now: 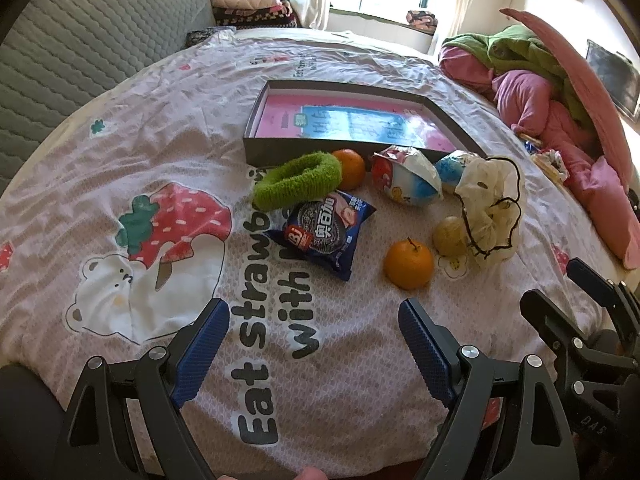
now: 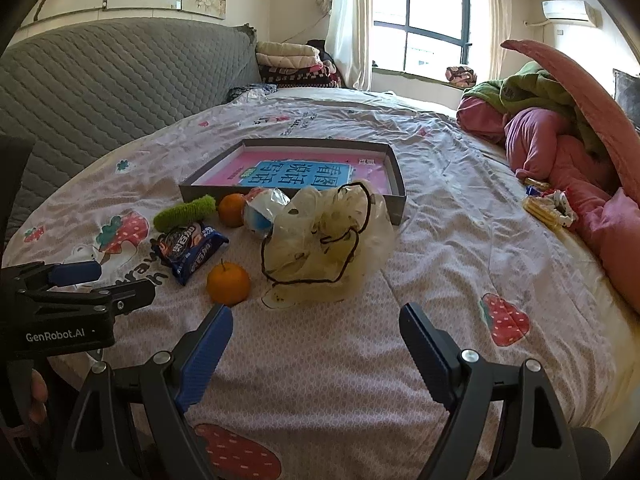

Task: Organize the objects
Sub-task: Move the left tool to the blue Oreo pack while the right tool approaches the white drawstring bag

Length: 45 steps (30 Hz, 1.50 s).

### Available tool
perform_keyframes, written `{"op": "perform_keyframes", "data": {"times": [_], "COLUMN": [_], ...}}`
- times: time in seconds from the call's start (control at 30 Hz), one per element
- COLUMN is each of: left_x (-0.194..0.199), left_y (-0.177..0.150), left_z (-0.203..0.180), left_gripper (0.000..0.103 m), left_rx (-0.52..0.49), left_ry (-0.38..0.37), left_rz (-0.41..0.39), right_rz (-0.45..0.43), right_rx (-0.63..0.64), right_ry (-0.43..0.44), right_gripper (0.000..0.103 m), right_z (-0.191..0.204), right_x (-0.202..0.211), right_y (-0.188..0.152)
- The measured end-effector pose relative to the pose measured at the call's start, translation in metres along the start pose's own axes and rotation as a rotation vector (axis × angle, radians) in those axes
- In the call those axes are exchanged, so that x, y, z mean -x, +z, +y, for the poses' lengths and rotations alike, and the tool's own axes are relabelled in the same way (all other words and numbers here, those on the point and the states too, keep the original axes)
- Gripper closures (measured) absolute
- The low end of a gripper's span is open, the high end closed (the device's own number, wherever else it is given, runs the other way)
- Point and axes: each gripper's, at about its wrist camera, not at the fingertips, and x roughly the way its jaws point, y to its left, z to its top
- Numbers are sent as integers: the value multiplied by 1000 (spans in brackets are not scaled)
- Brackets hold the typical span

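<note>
A shallow grey box (image 1: 256, 148) (image 2: 396, 184) with a pink and blue sheet inside lies on the bed. In front of it lie a green scrunchie (image 1: 296, 180) (image 2: 184, 211), two oranges (image 1: 409, 264) (image 1: 351, 168) (image 2: 228, 283), a blue cookie packet (image 1: 324, 232) (image 2: 188, 250), round snack packs (image 1: 408, 180) (image 2: 260, 212), a cream scrunchie (image 1: 490, 208) (image 2: 324, 236) and a yellowish fruit (image 1: 450, 236). My left gripper (image 1: 314, 344) is open and empty, short of the packet. My right gripper (image 2: 316, 350) is open and empty, short of the cream scrunchie.
The strawberry-print sheet (image 1: 120, 160) (image 2: 460, 240) covers the bed. A grey quilted headboard (image 1: 80, 40) stands at the left. Pink and green bedding (image 1: 540, 92) (image 2: 560, 140) is piled at the right, with small packets (image 2: 548, 204) beside it. Folded blankets (image 2: 288, 64) sit by the window.
</note>
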Motion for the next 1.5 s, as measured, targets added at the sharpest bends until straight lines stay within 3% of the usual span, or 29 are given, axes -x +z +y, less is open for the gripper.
{"op": "perform_keyframes", "data": {"times": [1.5], "left_x": [-78], "left_y": [35], "left_z": [19], "left_gripper": [16], "left_rx": [70], "left_ry": [-133], "left_rz": [19], "right_rz": [-18], "right_rx": [-38], "right_ry": [-40], "right_gripper": [18], "right_z": [-22], "right_x": [-58], "right_y": [13]}}
